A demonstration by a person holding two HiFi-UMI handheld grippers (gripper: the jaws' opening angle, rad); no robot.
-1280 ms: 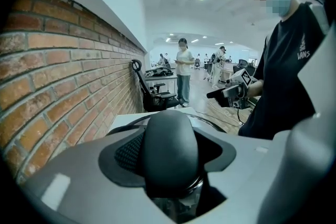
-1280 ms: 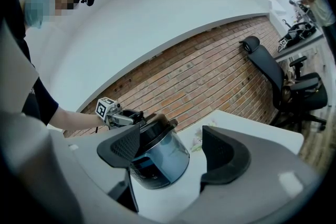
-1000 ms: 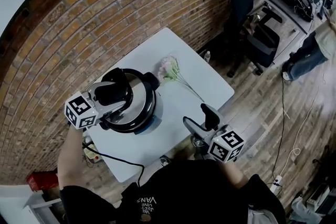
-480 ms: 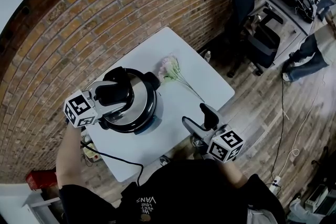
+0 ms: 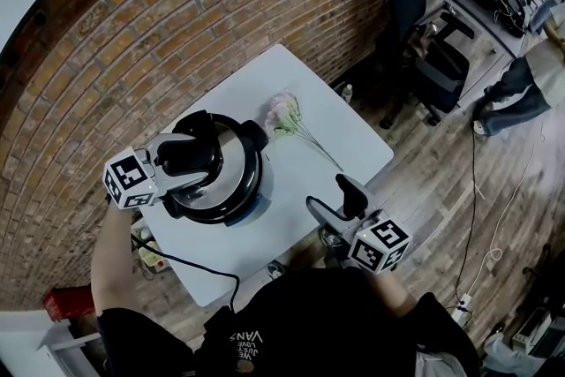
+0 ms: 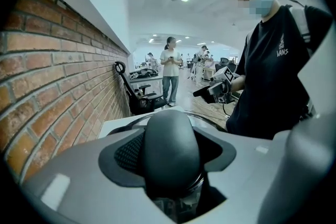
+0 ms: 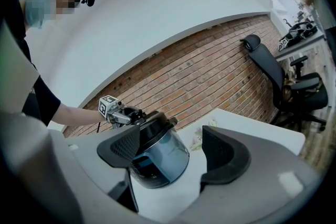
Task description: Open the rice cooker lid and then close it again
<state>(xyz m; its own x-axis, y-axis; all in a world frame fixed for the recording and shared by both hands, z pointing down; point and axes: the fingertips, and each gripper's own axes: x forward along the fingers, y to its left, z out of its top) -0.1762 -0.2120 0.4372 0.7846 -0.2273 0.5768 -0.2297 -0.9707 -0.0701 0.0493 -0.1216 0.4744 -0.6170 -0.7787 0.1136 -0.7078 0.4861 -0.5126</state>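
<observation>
Black lid handle [image 6: 170, 149] sits clamped between my left gripper's [image 5: 192, 156] jaws, atop the rice cooker [image 5: 237, 183] by the tabletop's [image 5: 300, 181] wall-side edge. Lid [image 5: 240, 153] looks closed, so I'd lift slow and straight, without dragging the pot. Right gripper [image 5: 338, 200] hangs open and empty off the near edge; bracing the body with it could help.

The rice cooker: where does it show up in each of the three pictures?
Head view: rice cooker left of centre, on the white table.
Left gripper view: only its black lid handle, filling the lower centre.
Right gripper view: rice cooker lower centre-left.
Shared landmark: the brick wall.
</observation>
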